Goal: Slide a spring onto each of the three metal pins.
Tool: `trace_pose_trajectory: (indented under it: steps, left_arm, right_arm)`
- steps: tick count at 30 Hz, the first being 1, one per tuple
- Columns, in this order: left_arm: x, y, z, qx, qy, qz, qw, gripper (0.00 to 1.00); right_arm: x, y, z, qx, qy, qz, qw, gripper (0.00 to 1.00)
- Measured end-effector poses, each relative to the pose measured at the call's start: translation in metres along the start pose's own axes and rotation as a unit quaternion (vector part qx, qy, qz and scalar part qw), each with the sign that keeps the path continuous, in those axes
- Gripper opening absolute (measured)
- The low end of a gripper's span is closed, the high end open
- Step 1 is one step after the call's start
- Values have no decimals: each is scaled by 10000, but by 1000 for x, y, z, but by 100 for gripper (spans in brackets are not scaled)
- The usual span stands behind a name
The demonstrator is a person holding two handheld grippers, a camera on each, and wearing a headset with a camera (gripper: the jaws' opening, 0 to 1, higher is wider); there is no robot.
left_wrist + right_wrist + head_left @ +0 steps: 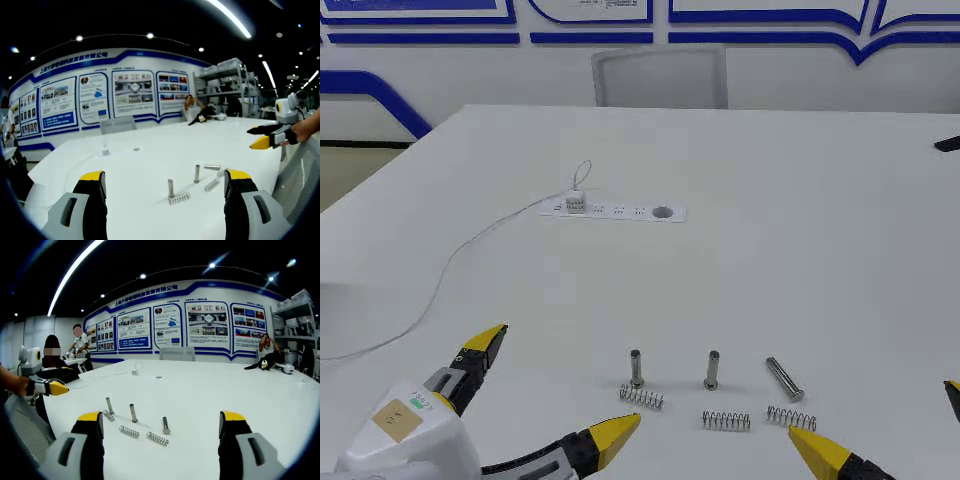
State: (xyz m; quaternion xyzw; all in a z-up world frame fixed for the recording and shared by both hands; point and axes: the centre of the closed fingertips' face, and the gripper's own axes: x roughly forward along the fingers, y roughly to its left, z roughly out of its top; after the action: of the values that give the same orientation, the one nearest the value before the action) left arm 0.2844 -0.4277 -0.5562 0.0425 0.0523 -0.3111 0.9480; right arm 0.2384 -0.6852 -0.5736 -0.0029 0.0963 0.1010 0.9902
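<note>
Pins [712,369]: all three bare, lower centre, rightmost lying flat
Springs [726,421]: loose just below them
Left gripper [165,176]: wide, empty
Right gripper [160,416]: wide, empty
Progress: none threaded yet

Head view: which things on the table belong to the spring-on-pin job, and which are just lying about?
Job: upright left pin, upright middle pin, lying right pin; left spring, middle spring, right spring; left gripper, right gripper, both open.
Lying about: socket strip, white plug, cable, chair behind the table.
</note>
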Motion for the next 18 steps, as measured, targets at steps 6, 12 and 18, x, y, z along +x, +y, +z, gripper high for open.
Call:
trace_pose_trajectory:
  steps: [6, 12, 18]
  left_arm:
    - [0, 2, -2, -39, 23, 35, 10000, 100]
    - [1, 2, -4, -33, 67, 22, 10000, 100]
    - [0, 2, -5, -35, 76, 52, 10000, 100]
  right_arm:
    - [0, 0, -3, 26, 45, 8, 10000, 97]
    - [0, -1, -5, 80, 86, 2, 9999, 96]
    - [1, 2, -7, 25, 130, 51, 9999, 96]
